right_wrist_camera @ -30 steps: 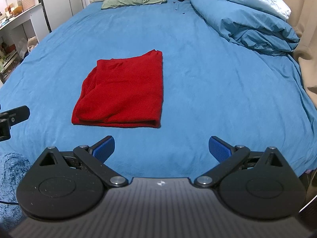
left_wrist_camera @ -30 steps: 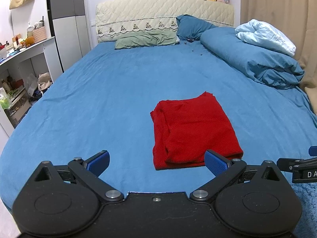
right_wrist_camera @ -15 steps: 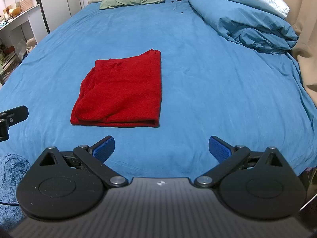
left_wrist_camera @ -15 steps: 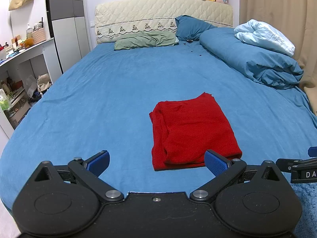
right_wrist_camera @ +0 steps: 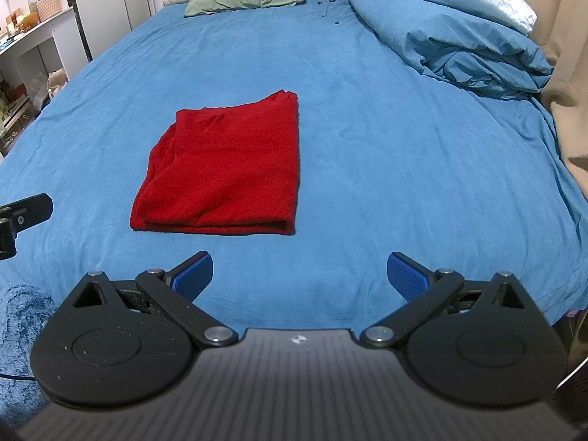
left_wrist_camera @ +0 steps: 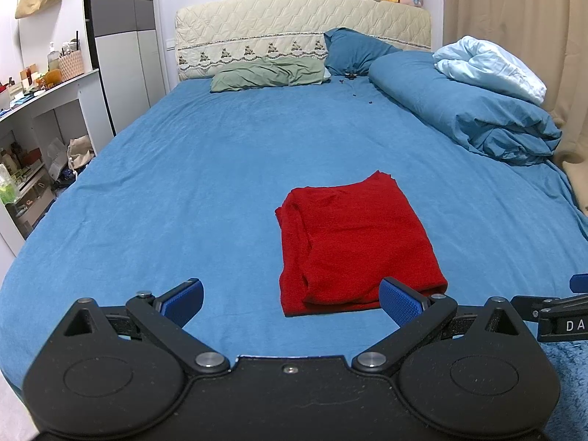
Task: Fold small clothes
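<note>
A red garment (left_wrist_camera: 352,239) lies folded into a flat rectangle on the blue bed sheet (left_wrist_camera: 202,183); it also shows in the right wrist view (right_wrist_camera: 228,169). My left gripper (left_wrist_camera: 290,299) is open and empty, held near the bed's front edge, just short of the garment's near edge. My right gripper (right_wrist_camera: 299,273) is open and empty, held back from the garment and to its right. Part of the right gripper (left_wrist_camera: 558,316) shows at the right edge of the left wrist view, and part of the left gripper (right_wrist_camera: 22,217) at the left edge of the right wrist view.
A rolled blue duvet (left_wrist_camera: 470,114) with a pale blue blanket (left_wrist_camera: 488,66) lies along the bed's right side. A green pillow (left_wrist_camera: 268,77) and a blue pillow (left_wrist_camera: 352,51) sit at the headboard. A white desk (left_wrist_camera: 47,95) and shelves stand left. A fluffy blue rug (right_wrist_camera: 18,312) lies below.
Both grippers have drifted back slightly and stay open. The red garment has not moved.
</note>
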{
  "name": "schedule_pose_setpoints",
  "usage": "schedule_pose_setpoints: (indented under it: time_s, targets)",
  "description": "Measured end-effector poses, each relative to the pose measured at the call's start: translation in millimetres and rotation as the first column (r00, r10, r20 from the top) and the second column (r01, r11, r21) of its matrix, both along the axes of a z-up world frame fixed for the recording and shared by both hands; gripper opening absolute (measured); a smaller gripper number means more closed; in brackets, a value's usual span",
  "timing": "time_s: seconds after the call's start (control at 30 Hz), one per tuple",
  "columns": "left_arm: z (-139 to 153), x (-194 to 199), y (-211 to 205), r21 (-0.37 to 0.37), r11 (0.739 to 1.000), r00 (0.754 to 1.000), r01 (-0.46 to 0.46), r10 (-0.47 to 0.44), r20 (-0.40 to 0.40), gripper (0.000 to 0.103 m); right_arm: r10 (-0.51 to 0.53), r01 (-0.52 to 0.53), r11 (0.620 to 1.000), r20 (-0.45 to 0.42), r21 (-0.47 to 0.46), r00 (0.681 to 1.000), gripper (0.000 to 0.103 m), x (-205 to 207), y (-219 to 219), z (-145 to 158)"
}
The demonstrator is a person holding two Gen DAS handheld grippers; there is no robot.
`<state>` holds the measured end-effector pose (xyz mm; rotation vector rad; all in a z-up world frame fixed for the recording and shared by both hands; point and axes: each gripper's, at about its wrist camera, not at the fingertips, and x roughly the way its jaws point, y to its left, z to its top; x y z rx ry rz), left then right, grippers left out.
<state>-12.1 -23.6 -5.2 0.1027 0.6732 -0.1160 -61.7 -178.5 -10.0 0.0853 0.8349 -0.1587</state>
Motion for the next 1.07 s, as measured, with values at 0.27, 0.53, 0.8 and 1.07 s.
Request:
schedule_pose_setpoints:
  time_s: [0.27,0.53,0.8,1.07]
  targets:
    - [0.3,1.2,4.7,-0.007,1.0,1.0,0.006,-0.006,-0.002,0.103,-0.004,0.004,1.0,0.0,0.005,1.0,0.103,-0.6,-0.1,1.5]
    - [0.9,1.7,8.8,-0.009,1.0,1.0,0.01,-0.01,0.003,0.103,-0.003,0.003,1.0,0.0,0.004,1.0,0.103,-0.8,2.1,1.1]
    - [3.3,-1.3,9.7,-0.018,1.0,1.0,0.0,0.0,0.029,0.103,-0.003,0.003,1.0,0.003,0.003,1.0,0.103,-1.5,2.4,1.4]
    - [2.5,-1.0,11.6,-0.019,1.0,0.999,0.001,-0.001,0.046,0.103,-0.003,0.003,1.0,0.006,0.001,1.0,0.103,-1.4,5.2,1.9]
